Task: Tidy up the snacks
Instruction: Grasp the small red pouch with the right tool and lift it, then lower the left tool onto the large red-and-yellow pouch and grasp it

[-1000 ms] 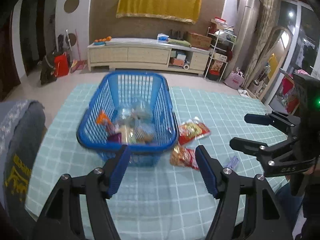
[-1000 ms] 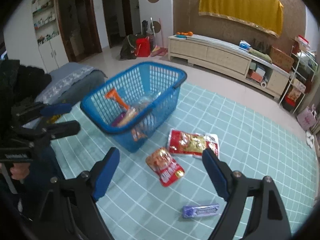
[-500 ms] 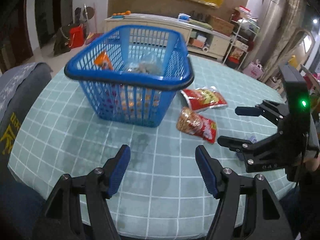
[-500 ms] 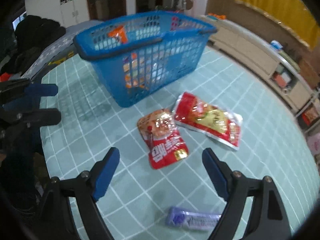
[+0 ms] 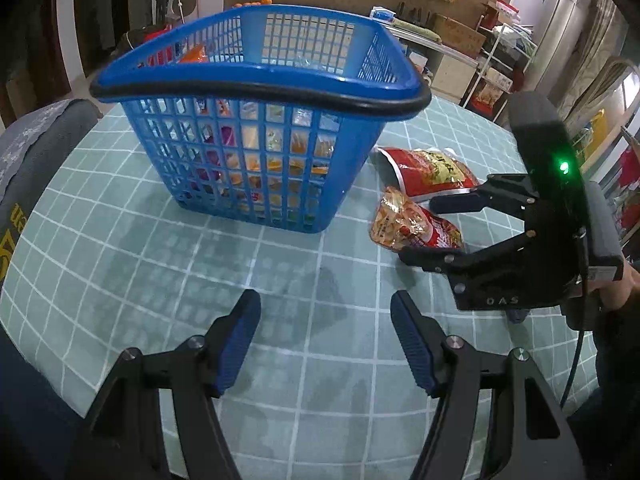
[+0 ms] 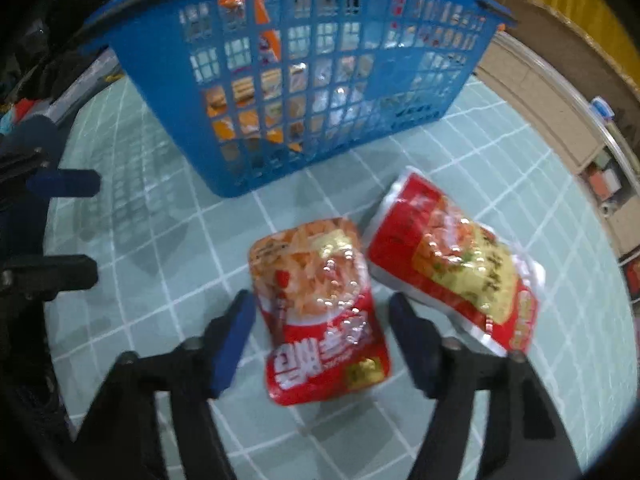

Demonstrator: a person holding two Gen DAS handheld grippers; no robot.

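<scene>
A blue plastic basket holding several snack packs stands on the teal checked tablecloth. Two red snack packets lie beside it: a smaller one and a larger one. My right gripper is open, low over the table, its jaws on either side of the smaller red packet without closing on it; it also shows in the left wrist view. My left gripper is open and empty over bare cloth in front of the basket.
The round table's edge curves close on the left, with a grey chair back beyond it. A long cabinet and shelves stand behind. My left gripper shows at the left edge of the right wrist view.
Both grippers have dropped toward the table. The right one has moved forward until its open jaws straddle the smaller red packet. The purple bar has passed out of its view.
</scene>
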